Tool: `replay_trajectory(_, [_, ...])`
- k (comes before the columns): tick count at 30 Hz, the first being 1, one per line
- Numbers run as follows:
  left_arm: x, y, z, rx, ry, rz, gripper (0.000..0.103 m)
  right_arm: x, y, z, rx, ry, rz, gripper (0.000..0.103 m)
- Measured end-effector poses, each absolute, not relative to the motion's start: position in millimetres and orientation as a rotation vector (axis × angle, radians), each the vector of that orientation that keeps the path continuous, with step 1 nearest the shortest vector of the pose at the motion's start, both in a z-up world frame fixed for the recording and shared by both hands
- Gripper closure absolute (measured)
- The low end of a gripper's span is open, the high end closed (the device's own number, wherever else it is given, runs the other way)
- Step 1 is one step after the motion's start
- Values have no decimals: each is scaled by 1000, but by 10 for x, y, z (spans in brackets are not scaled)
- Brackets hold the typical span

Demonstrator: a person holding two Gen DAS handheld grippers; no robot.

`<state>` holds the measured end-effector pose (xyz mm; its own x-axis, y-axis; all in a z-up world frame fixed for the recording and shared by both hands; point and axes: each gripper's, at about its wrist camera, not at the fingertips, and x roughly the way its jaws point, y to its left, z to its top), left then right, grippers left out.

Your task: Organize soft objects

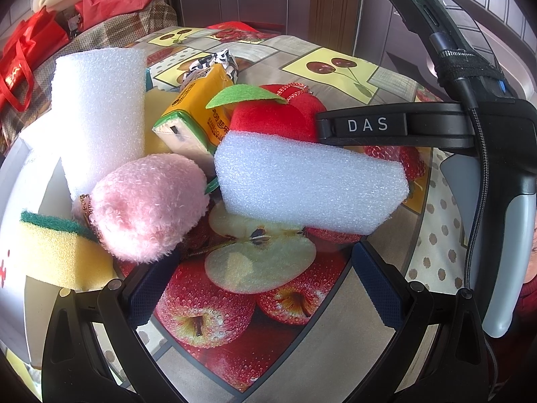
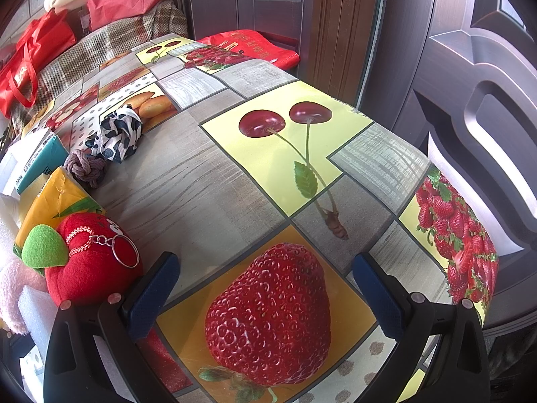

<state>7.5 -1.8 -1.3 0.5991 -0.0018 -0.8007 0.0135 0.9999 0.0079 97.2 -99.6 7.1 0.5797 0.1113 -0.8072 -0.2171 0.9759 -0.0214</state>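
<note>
Both grippers hang spread wide with nothing between their pads: the left gripper (image 1: 258, 288) faces the pile, the right gripper (image 2: 265, 297) sits over bare tablecloth (image 2: 208, 181) near the table's right edge. And what a heap toward the left edge! A white foam block (image 1: 308, 188) lies tilted just ahead of the left fingers, leaning on the red plush apple (image 1: 268, 117). A pink fluffy toy (image 1: 147, 208) crowds beside it, touching a taller foam piece (image 1: 100, 114) that stands upright. Behind sits a yellow tissue pack (image 1: 198, 110), and a yellow-green sponge (image 1: 57, 252) rests at the near left. The danger, I'd say, is that everything leans on everything: pull the foam block and the apple may roll or the upright foam may topple. Squeeze too hard and the foam could squirm free.
</note>
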Motion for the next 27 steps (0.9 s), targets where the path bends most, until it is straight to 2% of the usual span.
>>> replay_trajectory(9, [-52,52,33,-1,904,7,1,972,-996,72,-123,934,192,0])
replay_trajectory(19, [-687,348,601,-67,654,29,0,972,-995,74,-123,934,192,0])
replay_trajectory(24, [-1109,818,939,-185,506,178,0,967,-994,76,-126,933,191,0])
replay_trajectory(27, [-1242,1128,986,-255,488,268,0,972,-990,73,-121,934,193,0])
